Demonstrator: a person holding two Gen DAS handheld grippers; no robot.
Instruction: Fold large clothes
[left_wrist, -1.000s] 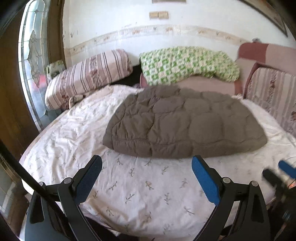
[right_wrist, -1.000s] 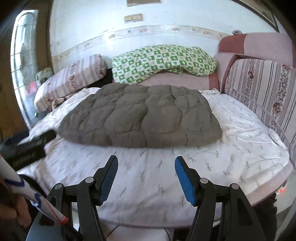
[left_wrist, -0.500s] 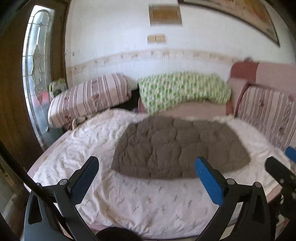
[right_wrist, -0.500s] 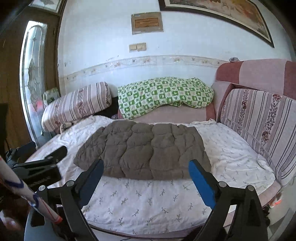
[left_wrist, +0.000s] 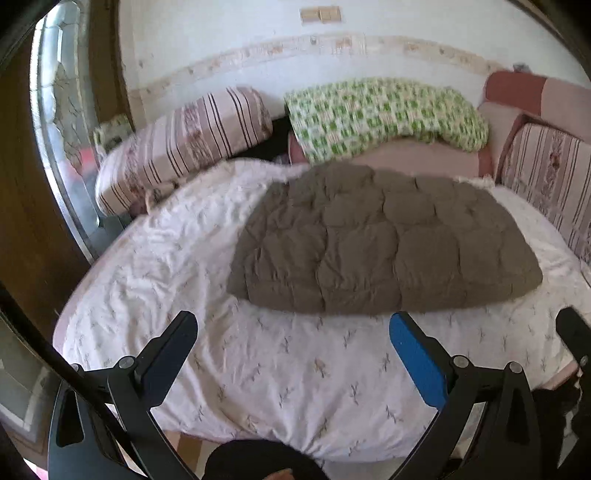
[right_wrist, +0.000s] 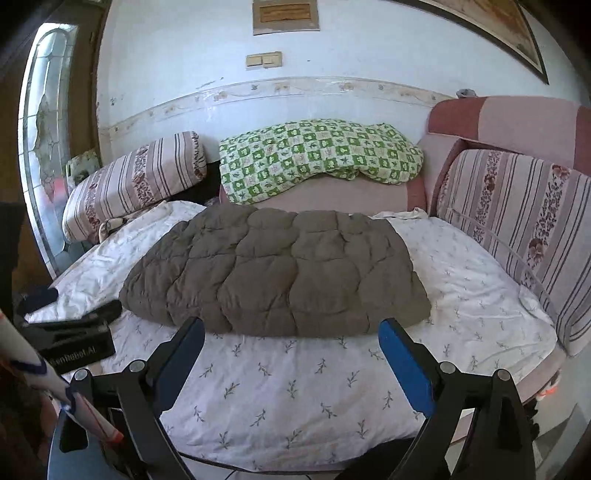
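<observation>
Brown quilted garment (right_wrist: 277, 273) lying flat mid-bed, long axis parallel to the bed's near edge (right_wrist: 280, 417), already doubled by appearance. Left gripper (left_wrist: 291, 350) and right gripper (right_wrist: 291, 350) hover over that near edge, jaws spread wide, nothing between them. The garment lies straight ahead of both; its left end sits nearer the left gripper.
</observation>
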